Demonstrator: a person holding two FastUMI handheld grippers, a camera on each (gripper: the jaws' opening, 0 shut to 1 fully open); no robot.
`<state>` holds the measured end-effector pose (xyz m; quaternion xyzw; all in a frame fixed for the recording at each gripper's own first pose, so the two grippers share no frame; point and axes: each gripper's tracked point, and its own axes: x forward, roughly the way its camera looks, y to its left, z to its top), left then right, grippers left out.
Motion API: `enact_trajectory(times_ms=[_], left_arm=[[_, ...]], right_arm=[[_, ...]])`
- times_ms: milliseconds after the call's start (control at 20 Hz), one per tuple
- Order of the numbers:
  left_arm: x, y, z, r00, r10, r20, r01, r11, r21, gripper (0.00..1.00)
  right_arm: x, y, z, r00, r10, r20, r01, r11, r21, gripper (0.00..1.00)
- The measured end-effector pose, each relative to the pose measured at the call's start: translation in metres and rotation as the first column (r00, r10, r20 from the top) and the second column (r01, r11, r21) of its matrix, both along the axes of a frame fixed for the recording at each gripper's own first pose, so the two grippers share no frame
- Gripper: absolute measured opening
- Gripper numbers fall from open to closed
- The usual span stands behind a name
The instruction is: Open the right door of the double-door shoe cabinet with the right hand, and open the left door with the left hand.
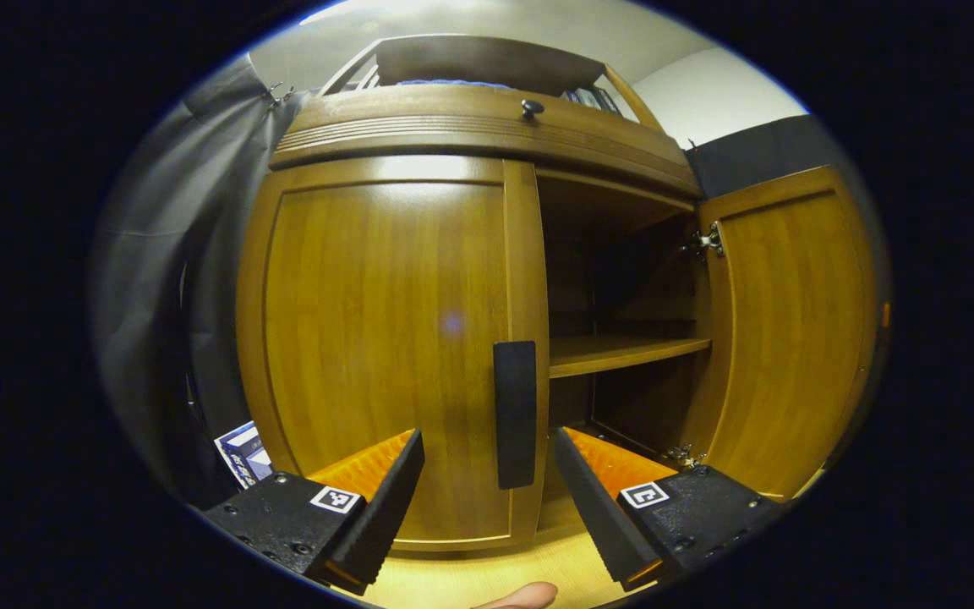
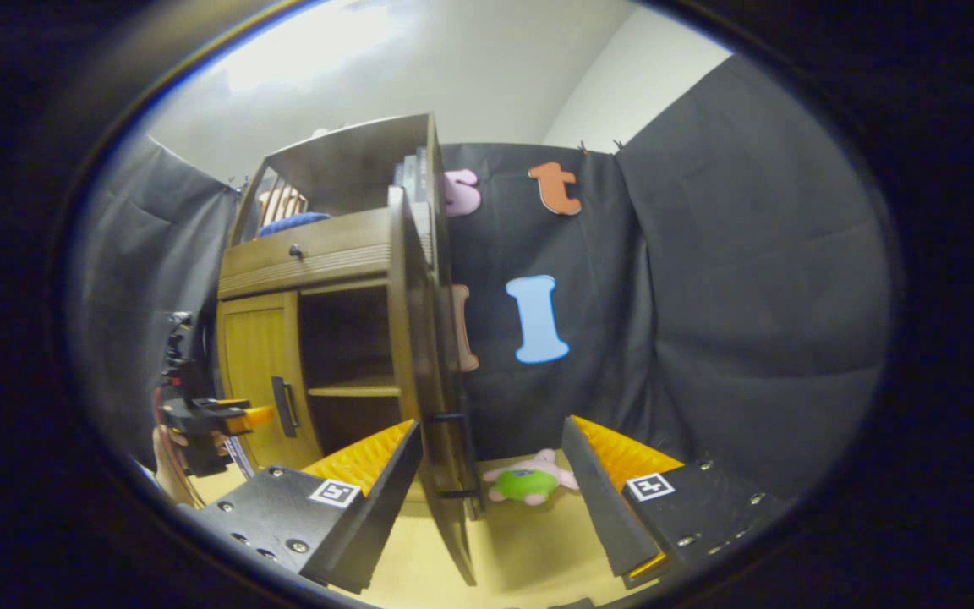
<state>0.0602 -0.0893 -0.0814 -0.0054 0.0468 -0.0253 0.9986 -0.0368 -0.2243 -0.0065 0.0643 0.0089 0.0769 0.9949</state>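
Note:
The wooden shoe cabinet (image 1: 487,127) stands close ahead in the left gripper view. Its left door (image 1: 385,338) is closed, with a black vertical handle (image 1: 514,414) on its right edge. My left gripper (image 1: 487,491) is open, its fingers on either side of that handle and short of it. The right door (image 1: 791,330) is swung wide open, baring a shelf (image 1: 622,351). In the right gripper view that open door (image 2: 424,355) is edge-on between the fingers of my open right gripper (image 2: 491,482), with its black handle (image 2: 462,457) by the edge. The left gripper (image 2: 208,414) shows far left.
A small knob (image 1: 532,107) sits on the drawer above the doors. A green and pink plush toy (image 2: 529,482) lies on the floor behind the open door. Black cloth walls (image 2: 749,296) close in on the right and left. A blue and white box (image 1: 242,452) stands by the cabinet's left side.

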Motion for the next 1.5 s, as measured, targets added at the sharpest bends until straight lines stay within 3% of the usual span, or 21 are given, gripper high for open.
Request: enact_trajectory(times_ms=[250, 350, 400, 450, 550, 650, 750, 800, 950, 1100, 1200, 1500], left_arm=[[0.035, -0.034, -0.014, 0.998, -0.064, -0.028, 0.065, 0.997, 0.032, 0.93], [0.049, -0.032, -0.019, 0.999, -0.028, -0.033, 0.030, 0.998, 0.056, 0.79], [0.056, -0.029, -0.020, 1.000, -0.020, -0.020, 0.021, 0.997, 0.073, 0.72], [0.062, -0.025, -0.024, 0.999, 0.005, -0.033, -0.002, 0.996, 0.088, 0.75], [0.063, -0.022, -0.020, 1.000, 0.022, 0.000, -0.022, 0.994, 0.108, 0.60], [0.061, -0.021, -0.023, 1.000, 0.012, -0.021, -0.009, 0.994, 0.112, 0.41], [0.059, -0.021, -0.025, 0.999, -0.008, -0.054, 0.013, 0.996, 0.093, 0.36], [0.059, -0.023, -0.024, 0.998, -0.020, -0.055, 0.023, 0.997, 0.069, 0.35], [0.054, -0.022, -0.026, 0.997, -0.036, -0.068, 0.038, 0.999, 0.035, 0.35], [0.041, -0.021, -0.024, 0.996, -0.046, -0.074, 0.047, 0.999, 0.014, 0.35], [0.032, -0.022, -0.023, 0.995, -0.054, -0.081, 0.055, 0.998, 0.004, 0.34], [-0.001, -0.019, -0.020, 0.991, -0.101, -0.093, 0.101, 0.995, -0.007, 0.35]], right_arm=[[-0.024, 0.053, 0.029, 0.995, 0.077, 0.071, -0.076, 0.997, -0.015, 0.98], [-0.032, 0.070, 0.034, 0.991, 0.101, 0.088, -0.100, 0.995, -0.020, 0.98], [-0.036, 0.080, 0.035, 0.989, 0.117, 0.090, -0.116, 0.993, -0.011, 0.94], [-0.041, 0.091, 0.034, 0.986, 0.137, 0.091, -0.137, 0.991, -0.005, 0.98], [-0.056, 0.111, 0.028, 0.979, 0.180, 0.095, -0.180, 0.984, -0.004, 0.98], [-0.071, 0.137, 0.022, 0.967, 0.233, 0.099, -0.233, 0.972, -0.015, 0.98], [-0.080, 0.156, 0.015, 0.960, 0.263, 0.098, -0.260, 0.965, -0.036, 0.98], [-0.080, 0.161, 0.013, 0.960, 0.262, 0.097, -0.258, 0.965, -0.051, 0.94], [-0.082, 0.161, 0.012, 0.968, 0.236, 0.081, -0.229, 0.970, -0.084, 0.98], [-0.078, 0.153, 0.015, 0.977, 0.201, 0.067, -0.195, 0.977, -0.080, 0.94], [-0.075, 0.144, 0.015, 0.984, 0.170, 0.059, -0.165, 0.983, -0.079, 0.98], [-0.075, 0.137, 0.017, 0.990, 0.130, 0.052, -0.127, 0.990, -0.053, 0.94]])
